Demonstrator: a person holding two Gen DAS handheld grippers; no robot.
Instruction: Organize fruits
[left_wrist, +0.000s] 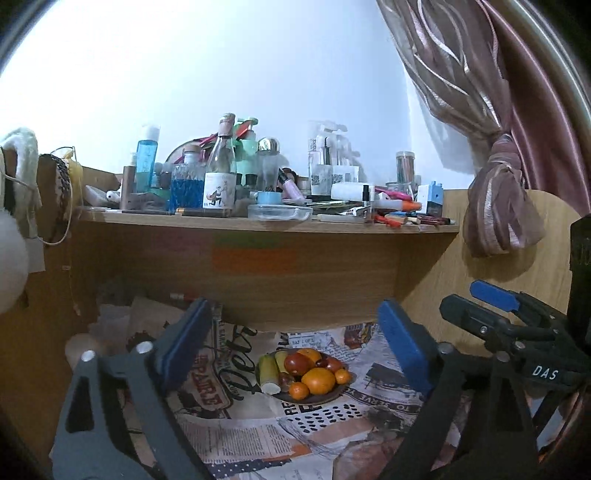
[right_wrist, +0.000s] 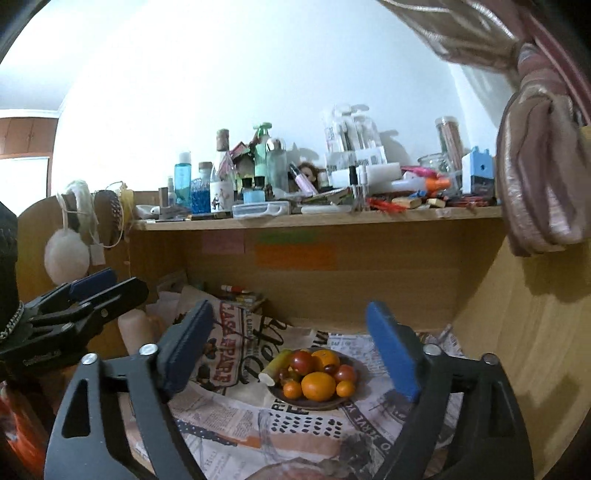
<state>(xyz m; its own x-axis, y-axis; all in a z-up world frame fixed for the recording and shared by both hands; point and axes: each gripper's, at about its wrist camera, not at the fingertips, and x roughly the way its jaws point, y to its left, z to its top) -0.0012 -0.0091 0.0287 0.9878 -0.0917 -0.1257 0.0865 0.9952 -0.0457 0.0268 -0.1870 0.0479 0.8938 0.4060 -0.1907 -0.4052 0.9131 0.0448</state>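
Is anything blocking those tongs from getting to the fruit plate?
Nothing visible is. Both the left tongs and the right tongs are open, with only bare newspaper between them and the plate of fruit.

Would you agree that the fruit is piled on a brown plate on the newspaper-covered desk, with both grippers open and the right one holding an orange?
Not quite: the right gripper holds nothing. The right wrist view shows its fingers spread, short of the plate, where the oranges lie. The left gripper is open too.

Fruits (left_wrist: 308, 373) piled in plate (left_wrist: 314, 400) on newspaper (left_wrist: 258, 428) — under cluttered shelf (left_wrist: 258, 223).
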